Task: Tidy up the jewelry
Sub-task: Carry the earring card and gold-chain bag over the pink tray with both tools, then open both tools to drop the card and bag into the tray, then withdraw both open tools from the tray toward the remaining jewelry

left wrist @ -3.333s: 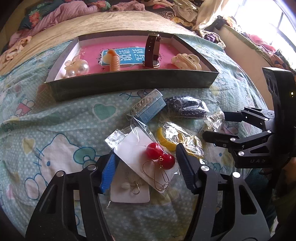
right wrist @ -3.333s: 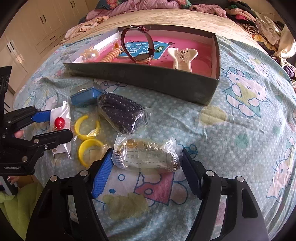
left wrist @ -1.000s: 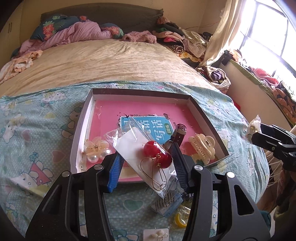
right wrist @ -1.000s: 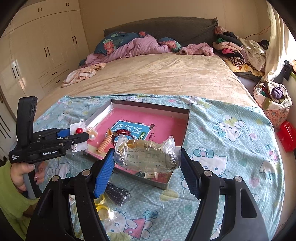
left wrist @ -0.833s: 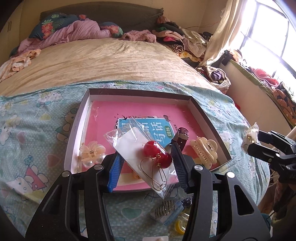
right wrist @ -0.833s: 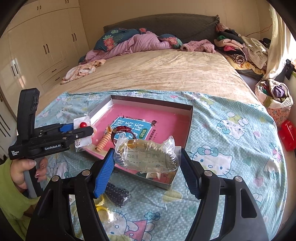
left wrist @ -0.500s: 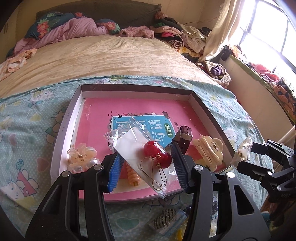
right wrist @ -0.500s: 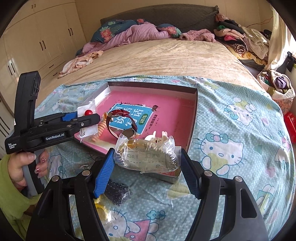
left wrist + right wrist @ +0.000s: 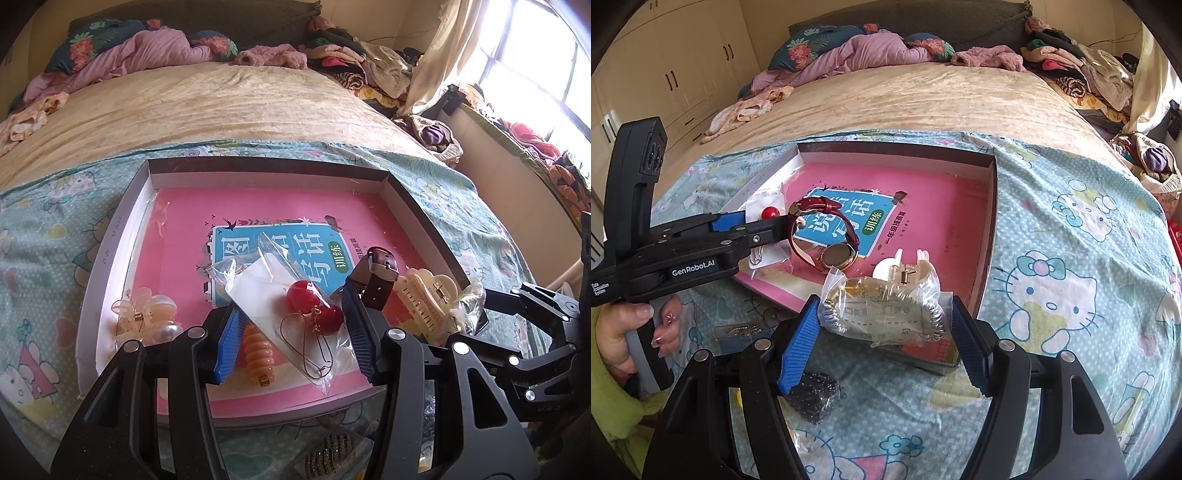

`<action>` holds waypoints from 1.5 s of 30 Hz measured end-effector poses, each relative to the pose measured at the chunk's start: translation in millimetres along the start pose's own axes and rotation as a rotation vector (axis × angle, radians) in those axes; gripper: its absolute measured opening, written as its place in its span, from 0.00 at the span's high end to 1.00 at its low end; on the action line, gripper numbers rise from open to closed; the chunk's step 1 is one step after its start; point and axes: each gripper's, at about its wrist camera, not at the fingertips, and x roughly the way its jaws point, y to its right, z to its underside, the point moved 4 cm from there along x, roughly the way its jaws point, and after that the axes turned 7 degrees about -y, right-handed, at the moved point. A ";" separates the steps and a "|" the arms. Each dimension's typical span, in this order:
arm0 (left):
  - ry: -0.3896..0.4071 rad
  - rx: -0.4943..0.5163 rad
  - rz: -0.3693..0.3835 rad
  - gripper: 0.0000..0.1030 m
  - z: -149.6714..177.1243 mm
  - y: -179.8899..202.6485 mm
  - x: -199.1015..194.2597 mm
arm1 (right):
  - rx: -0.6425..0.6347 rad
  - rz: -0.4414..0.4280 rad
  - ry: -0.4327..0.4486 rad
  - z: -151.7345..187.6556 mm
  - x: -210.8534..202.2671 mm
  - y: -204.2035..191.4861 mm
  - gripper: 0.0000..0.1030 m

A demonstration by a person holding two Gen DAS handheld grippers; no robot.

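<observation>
My left gripper (image 9: 291,325) is shut on a clear bag with red ball earrings (image 9: 280,295) on a white card, held over the near left part of the open box (image 9: 110,243). From the right wrist view the left gripper (image 9: 768,223) reaches in beside the red-strapped watch (image 9: 827,236). My right gripper (image 9: 882,334) is shut on a bagged metal bracelet (image 9: 882,310) above the box's near right corner (image 9: 991,206). The box's pink floor carries the watch (image 9: 380,273), a cream claw clip (image 9: 424,295), a pearl flower clip (image 9: 147,317) and an orange spiral clip (image 9: 258,350).
On the Hello Kitty sheet in front of the box lie a bag of black beads (image 9: 812,398), a small bagged chain (image 9: 738,330) and a blue box with a gold piece (image 9: 328,458). A person's hand (image 9: 631,332) grips the left handle. Clothes are heaped beyond the beige blanket.
Both grippers have sunk and come closer to the box, which now fills more of each view. Each still holds the same bag.
</observation>
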 end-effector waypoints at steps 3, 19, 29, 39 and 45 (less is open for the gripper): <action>-0.002 0.002 0.002 0.59 -0.4 1.2 2.1 | -0.004 0.011 0.005 -2.7 4.7 2.1 0.34; -0.009 0.005 0.006 0.59 0.1 2.3 6.1 | 0.016 -0.009 0.030 -0.9 0.8 4.3 0.26; -0.012 0.003 0.004 0.58 1.6 6.2 6.1 | 0.106 -0.015 0.071 8.9 -26.3 20.5 0.17; 0.007 -0.008 0.005 0.49 0.3 4.7 -12.9 | 0.133 -0.018 0.118 9.6 -51.9 22.0 0.15; 0.034 -0.022 0.018 0.29 -0.9 5.4 -36.0 | 0.133 -0.028 0.152 10.4 -69.0 17.9 0.12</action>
